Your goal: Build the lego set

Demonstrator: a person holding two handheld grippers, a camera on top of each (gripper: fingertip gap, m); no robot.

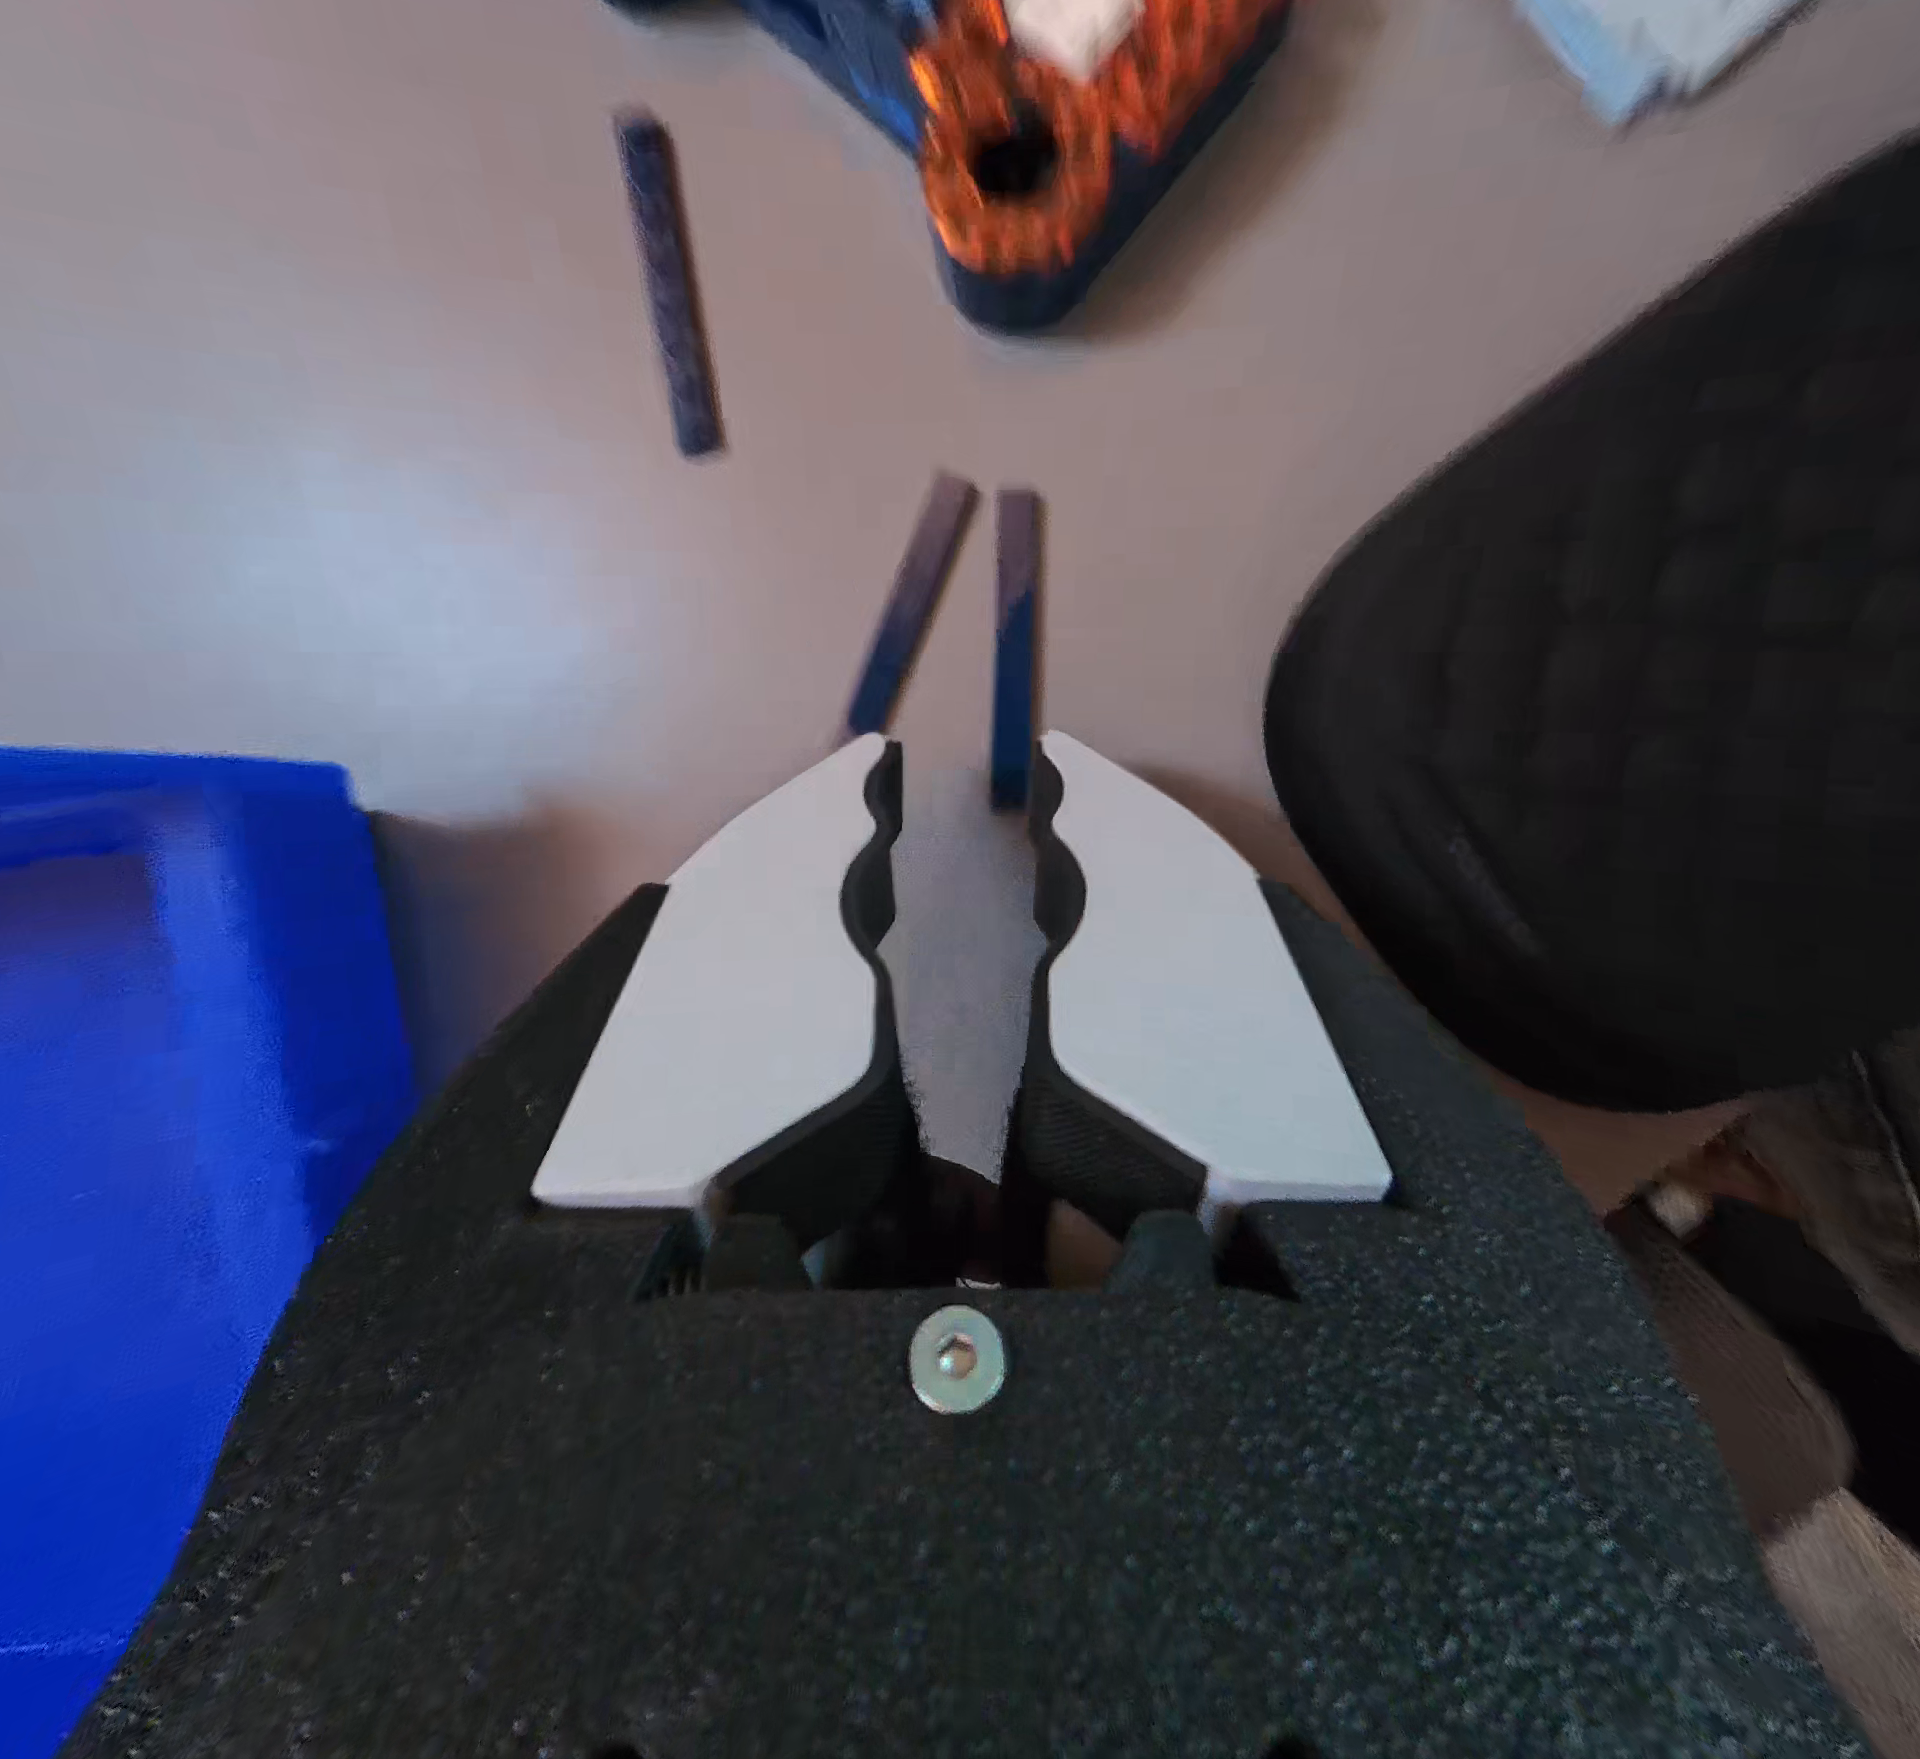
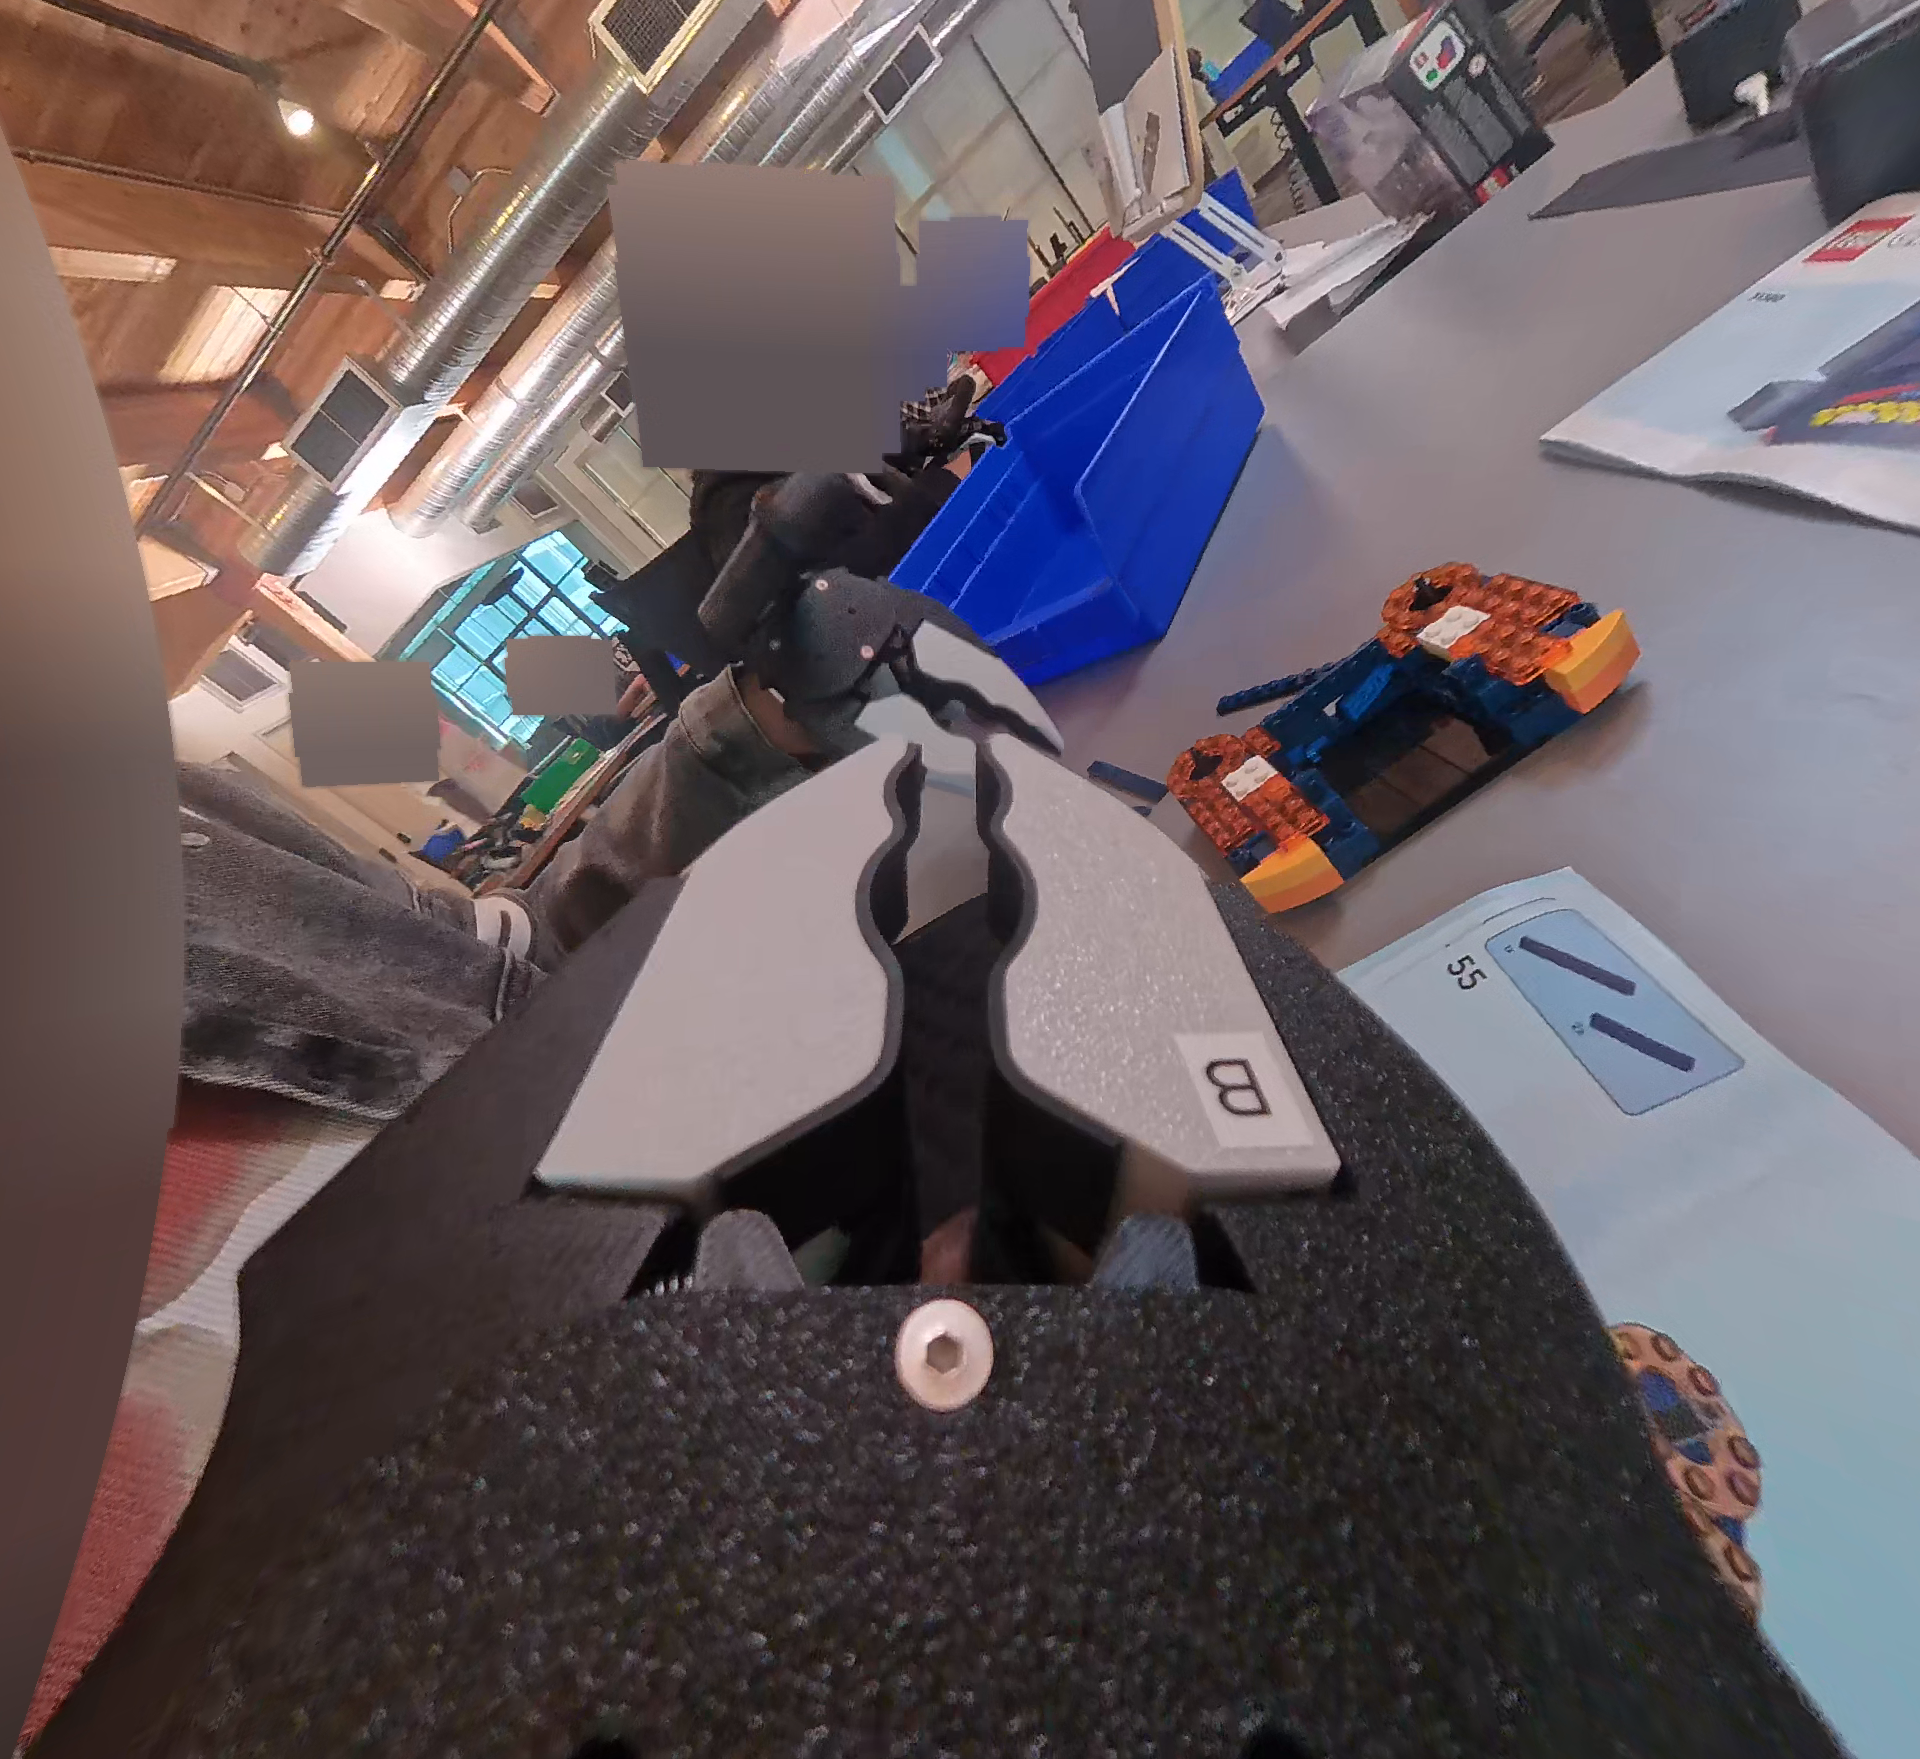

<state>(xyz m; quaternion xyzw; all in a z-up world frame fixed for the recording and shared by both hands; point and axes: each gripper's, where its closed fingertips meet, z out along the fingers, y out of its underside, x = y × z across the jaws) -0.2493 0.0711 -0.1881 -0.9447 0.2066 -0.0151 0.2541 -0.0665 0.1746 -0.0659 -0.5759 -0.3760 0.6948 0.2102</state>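
Observation:
In the left wrist view my left gripper [image 1: 961, 764] is open and low over the grey table [image 1: 312, 462]. Two thin dark blue bars lie just ahead of it. The right bar [image 1: 1015, 649] has its near end between my fingertips, close to the right pad [image 1: 1049, 805], and is not pressed. The left bar [image 1: 914, 608] lies past the left fingertip. A third bar [image 1: 665, 286] lies farther off. My right gripper [image 2: 948, 759] is slightly open with nothing between its pads. It points at the left gripper [image 2: 997, 701], and a blue bar [image 2: 1127, 779] shows beside that gripper.
An orange and dark blue brick model [image 1: 1039, 99] [image 2: 1403, 733] sits beyond the bars. A blue bin [image 1: 177, 1086] [image 2: 1091, 483] stands to the left. My right gripper's black body [image 1: 1610, 670] is close on the right. Instruction booklets [image 2: 1662, 1138] [image 2: 1766, 379] lie on the table. Tip to tip, the grippers are about 25 centimetres apart.

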